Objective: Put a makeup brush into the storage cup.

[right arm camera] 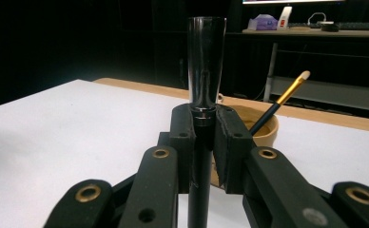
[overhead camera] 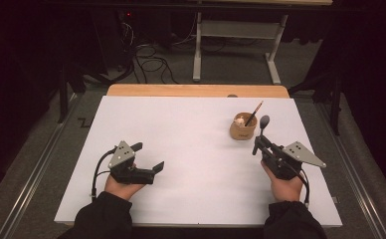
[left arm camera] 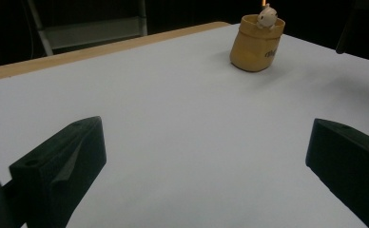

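Observation:
A tan cup (overhead camera: 242, 128) stands on the white board (overhead camera: 181, 149) at the right, with a small white figure on its rim and a thin black-and-gold brush (overhead camera: 254, 113) leaning in it. Just right of the cup, my right gripper (overhead camera: 257, 144) is shut on a black-handled brush (overhead camera: 263, 123), held upright. In the right gripper view the jaws of my right gripper (right arm camera: 205, 118) clamp the black-handled brush (right arm camera: 206, 61) below its glossy flared collar, with the cup (right arm camera: 268, 130) behind. My left gripper (overhead camera: 148, 157) rests open at the left. Its view shows my left gripper (left arm camera: 204, 137) with jaws wide apart and the cup (left arm camera: 257, 45) far off.
The white board covers a wooden table whose far edge (overhead camera: 196, 90) shows. Behind it on the floor stand a grey desk frame (overhead camera: 236, 45) and loose cables (overhead camera: 151, 62). Dark legs flank both sides of the table.

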